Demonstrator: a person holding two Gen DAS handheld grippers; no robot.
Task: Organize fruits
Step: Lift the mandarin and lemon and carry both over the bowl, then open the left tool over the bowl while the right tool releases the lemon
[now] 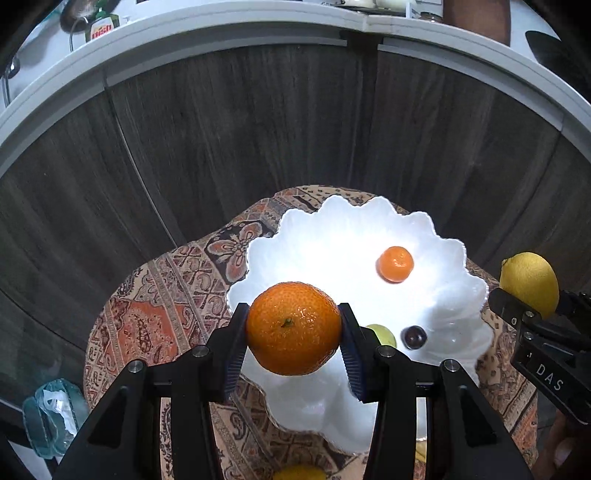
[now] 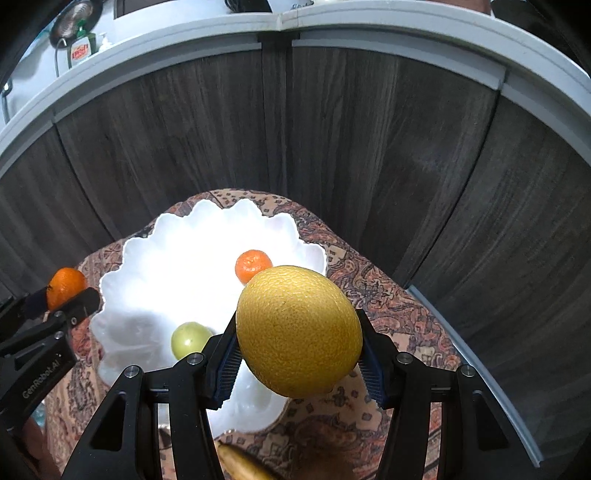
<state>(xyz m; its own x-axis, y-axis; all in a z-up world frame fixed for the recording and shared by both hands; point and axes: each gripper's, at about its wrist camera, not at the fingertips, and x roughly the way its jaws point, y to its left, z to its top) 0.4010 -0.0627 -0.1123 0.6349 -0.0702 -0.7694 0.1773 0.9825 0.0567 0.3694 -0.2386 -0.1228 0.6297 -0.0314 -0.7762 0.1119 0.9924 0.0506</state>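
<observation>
My left gripper (image 1: pixel 293 332) is shut on a large orange (image 1: pixel 293 328) and holds it above the near left rim of a white scalloped bowl (image 1: pixel 332 229). In the bowl lie a small tangerine (image 1: pixel 395 264), a green fruit (image 1: pixel 384 334) and a dark plum (image 1: pixel 414 336). My right gripper (image 2: pixel 299 350) is shut on a yellow lemon (image 2: pixel 298 330) above the bowl's (image 2: pixel 177 266) right side. The lemon also shows at the right of the left wrist view (image 1: pixel 529 282). The orange shows at the left of the right wrist view (image 2: pixel 65 286).
The bowl stands on a small table with a patterned orange-brown cloth (image 1: pixel 159 302). Dark wood cabinet fronts (image 1: pixel 258 122) rise behind it under a white counter edge (image 1: pixel 221 26). A banana tip (image 2: pixel 240 463) and a yellow fruit (image 1: pixel 299 472) lie near the front edge.
</observation>
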